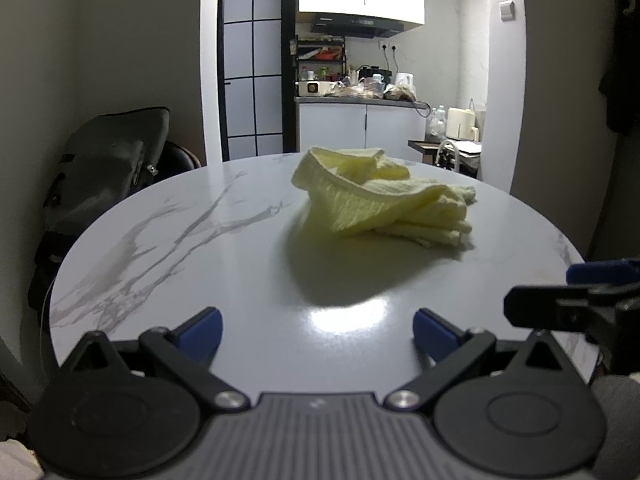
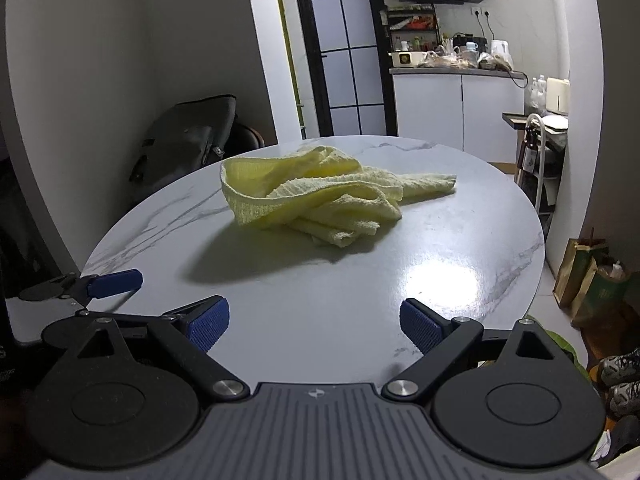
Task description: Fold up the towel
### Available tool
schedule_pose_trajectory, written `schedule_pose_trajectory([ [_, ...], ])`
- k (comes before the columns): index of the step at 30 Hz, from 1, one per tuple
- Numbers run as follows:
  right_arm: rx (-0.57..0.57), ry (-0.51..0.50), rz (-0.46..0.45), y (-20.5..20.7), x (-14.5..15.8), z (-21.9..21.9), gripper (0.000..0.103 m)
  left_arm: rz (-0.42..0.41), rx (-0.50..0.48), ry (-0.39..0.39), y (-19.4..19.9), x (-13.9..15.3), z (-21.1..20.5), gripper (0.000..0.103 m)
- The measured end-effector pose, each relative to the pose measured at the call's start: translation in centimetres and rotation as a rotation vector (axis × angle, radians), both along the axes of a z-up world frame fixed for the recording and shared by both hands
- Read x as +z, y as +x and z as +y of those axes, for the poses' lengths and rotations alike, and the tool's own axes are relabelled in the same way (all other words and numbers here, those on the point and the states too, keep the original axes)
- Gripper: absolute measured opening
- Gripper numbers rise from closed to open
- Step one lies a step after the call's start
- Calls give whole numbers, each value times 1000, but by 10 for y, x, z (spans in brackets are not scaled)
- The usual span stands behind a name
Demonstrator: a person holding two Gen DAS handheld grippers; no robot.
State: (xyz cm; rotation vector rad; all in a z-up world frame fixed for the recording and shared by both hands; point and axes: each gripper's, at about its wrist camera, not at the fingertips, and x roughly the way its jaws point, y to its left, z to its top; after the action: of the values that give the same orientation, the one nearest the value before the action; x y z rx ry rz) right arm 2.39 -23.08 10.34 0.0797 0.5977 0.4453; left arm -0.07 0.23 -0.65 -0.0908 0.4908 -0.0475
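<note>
A pale yellow towel [image 1: 376, 196] lies crumpled in a heap on the round white marble table [image 1: 180, 240]; it also shows in the right wrist view [image 2: 316, 196], near the table's [image 2: 460, 248] middle. My left gripper [image 1: 318, 330] is open and empty over the near table edge, well short of the towel. My right gripper [image 2: 314, 322] is open and empty, also at the near edge. The right gripper's fingers [image 1: 600, 272] show at the right edge of the left wrist view. One blue finger of the left gripper [image 2: 114, 282] shows at the left of the right wrist view.
A dark bag on a chair [image 1: 108, 164] stands behind the table at left. A kitchen counter [image 1: 360, 100] with clutter is beyond. Paper bags [image 2: 592, 280] and shoes [image 2: 620, 376] sit on the floor at right.
</note>
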Motion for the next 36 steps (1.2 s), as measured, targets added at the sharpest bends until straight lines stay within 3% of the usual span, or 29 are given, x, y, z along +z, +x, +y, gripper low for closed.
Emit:
schedule_pose_trajectory([
  [3,-3,31,11,0,0,1,95,20,7,85,3,4,0,103],
  [6,-3,51,1,-1,-2,-5,95,13,5,107,-6,3,1,103],
  [16,1,-19,12,1,0,-1,95,18,0,103,-3,0,2,103],
  [24,-21,-56,-28,0,1,-1,95,25,0,5,-1,11,15,103],
  [30,-7,-13,-10,2,-1,-3,95,11,-16,42,-2,18,9,103],
  [36,-11,-61,-44,-3,2,-1,95,16,-35,69,-3,20,4,103],
])
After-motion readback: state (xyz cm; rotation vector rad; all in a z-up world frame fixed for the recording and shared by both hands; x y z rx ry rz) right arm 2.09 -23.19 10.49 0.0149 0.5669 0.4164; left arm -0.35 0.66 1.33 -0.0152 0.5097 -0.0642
